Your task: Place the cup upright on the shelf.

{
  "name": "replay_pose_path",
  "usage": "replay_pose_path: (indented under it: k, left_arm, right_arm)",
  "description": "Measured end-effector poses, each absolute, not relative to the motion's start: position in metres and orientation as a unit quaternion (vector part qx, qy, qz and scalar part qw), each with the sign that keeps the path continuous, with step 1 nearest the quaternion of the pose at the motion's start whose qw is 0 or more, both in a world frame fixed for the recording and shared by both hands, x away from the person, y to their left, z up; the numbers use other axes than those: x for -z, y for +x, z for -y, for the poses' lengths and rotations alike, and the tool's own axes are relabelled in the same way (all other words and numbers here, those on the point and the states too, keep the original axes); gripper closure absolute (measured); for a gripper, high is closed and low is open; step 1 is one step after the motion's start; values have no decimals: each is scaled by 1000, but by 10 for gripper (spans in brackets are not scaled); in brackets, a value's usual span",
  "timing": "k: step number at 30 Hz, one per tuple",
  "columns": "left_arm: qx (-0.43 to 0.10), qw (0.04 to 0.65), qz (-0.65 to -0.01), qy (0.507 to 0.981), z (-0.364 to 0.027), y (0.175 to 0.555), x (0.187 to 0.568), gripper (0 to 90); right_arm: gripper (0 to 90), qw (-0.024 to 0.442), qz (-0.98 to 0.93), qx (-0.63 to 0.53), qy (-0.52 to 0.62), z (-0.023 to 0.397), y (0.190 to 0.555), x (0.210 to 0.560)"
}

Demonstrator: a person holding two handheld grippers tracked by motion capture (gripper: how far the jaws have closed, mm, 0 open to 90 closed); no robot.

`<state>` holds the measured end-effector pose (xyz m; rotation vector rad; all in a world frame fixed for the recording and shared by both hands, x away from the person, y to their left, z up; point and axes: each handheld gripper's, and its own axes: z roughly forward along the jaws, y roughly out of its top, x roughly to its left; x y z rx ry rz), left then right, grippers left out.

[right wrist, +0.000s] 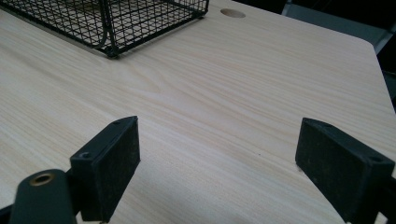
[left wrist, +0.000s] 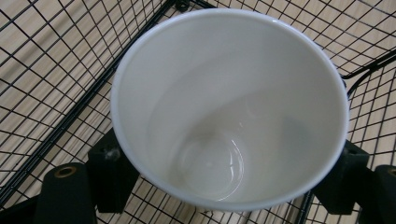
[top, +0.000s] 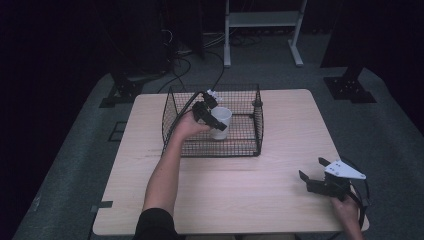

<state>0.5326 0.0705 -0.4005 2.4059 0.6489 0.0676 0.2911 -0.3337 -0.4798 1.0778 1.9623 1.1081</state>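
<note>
1. Two grippers are in use, one in each of the person's hands. In the high view the left gripper (top: 209,114) sits just above the centre of the frame, inside the wire basket (top: 252,150), and the right gripper (top: 314,173) sits at the lower right, over bare table (top: 240,185).
2. Left gripper: its two black jaws stand on opposite sides of the white cup (top: 220,122), pressed to its outer wall, so it is clamped on the cup. In the left gripper view (left wrist: 231,173) the jaws show at the lower left and lower right of the frame, against the cup (left wrist: 229,107).
3. Right gripper: its jaws are spread wide with only tabletop between them, seen at the lower left and lower right of the right gripper view (right wrist: 232,165). It grips nothing.
4. One cup: plain white, glossy, round-rimmed, narrowing toward its bottom. Its inside is empty, with light reflecting off the base. It sits within the basket, near the middle, tilted slightly.
5. One basket: black wire mesh, rectangular, open-topped, standing on the upper middle part of the table; a corner of it (right wrist: 112,28) shows at the upper left of the right gripper view.
6. One table: light wood grain, with one round hole (right wrist: 232,12) near its far edge.
</note>
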Motion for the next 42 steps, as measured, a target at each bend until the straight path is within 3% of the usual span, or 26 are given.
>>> replay_pose_path:
  k: [32, 42]
  left_arm:
    - [-20, 302, -241, 922, -75, 527, 408, 207]
    - [-16, 303, -245, 921, -80, 523, 408, 163]
  right_arm:
    - [131, 317, -746, -421, 409, 334, 291, 480]
    - [131, 318, -746, -419, 409, 333, 290, 480]
